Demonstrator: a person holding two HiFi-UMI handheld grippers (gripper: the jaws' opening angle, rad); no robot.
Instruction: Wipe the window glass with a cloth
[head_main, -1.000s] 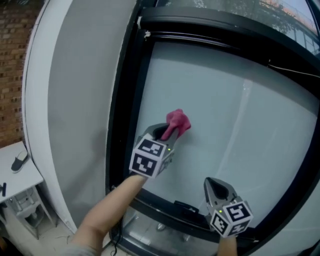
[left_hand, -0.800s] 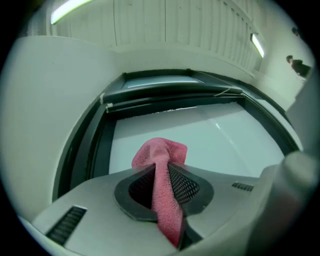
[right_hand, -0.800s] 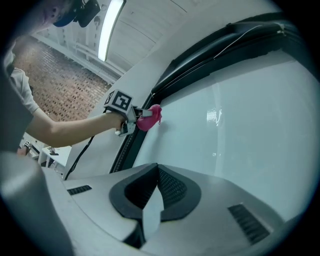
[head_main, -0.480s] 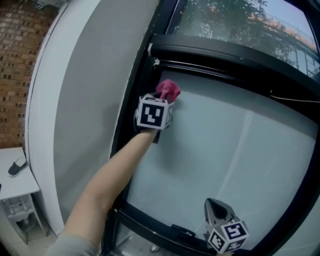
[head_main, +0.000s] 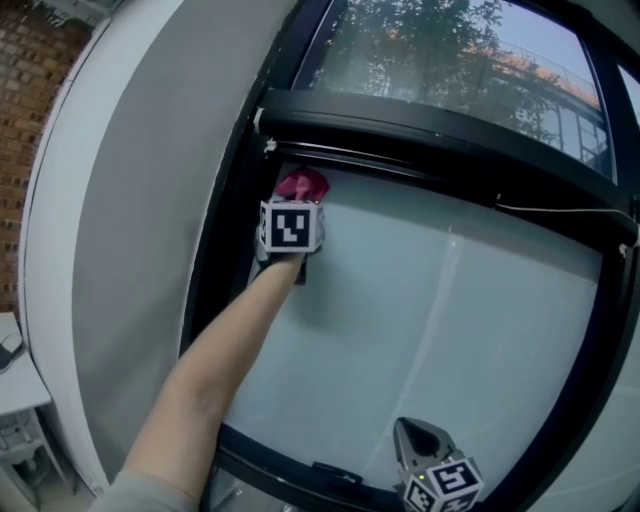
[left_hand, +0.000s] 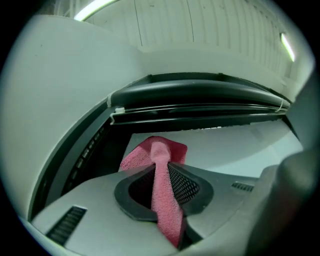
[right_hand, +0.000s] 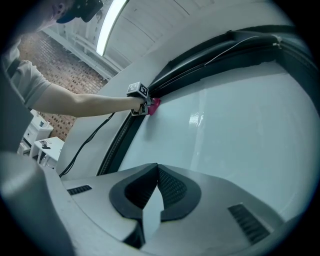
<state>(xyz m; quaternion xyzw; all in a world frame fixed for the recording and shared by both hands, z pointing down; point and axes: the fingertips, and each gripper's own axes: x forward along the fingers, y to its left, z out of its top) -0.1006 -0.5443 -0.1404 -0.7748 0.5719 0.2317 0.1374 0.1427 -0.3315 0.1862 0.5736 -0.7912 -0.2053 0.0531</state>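
Observation:
The pink cloth (head_main: 303, 183) is pressed against the upper left corner of the frosted window glass (head_main: 430, 320), just under the black crossbar. My left gripper (head_main: 297, 203) is shut on it, arm stretched up, marker cube facing me. In the left gripper view a strip of the cloth (left_hand: 161, 175) runs between the closed jaws of the left gripper (left_hand: 161, 162) and bunches against the glass (left_hand: 240, 150). My right gripper (head_main: 422, 440) hangs low by the pane's bottom edge. The right gripper (right_hand: 156, 169) is shut with nothing in it, and the cloth (right_hand: 155, 105) shows far off.
A thick black frame (head_main: 420, 125) borders the pane, with a clear upper window (head_main: 450, 60) showing trees above it. A white wall (head_main: 130, 220) lies left of the frame. A black cable (right_hand: 87, 142) hangs down along it. A small white table (head_main: 18, 375) stands at far left.
My left gripper has carried the cloth up and left across the glass, from the lower middle to the top left corner. The right gripper stayed low.

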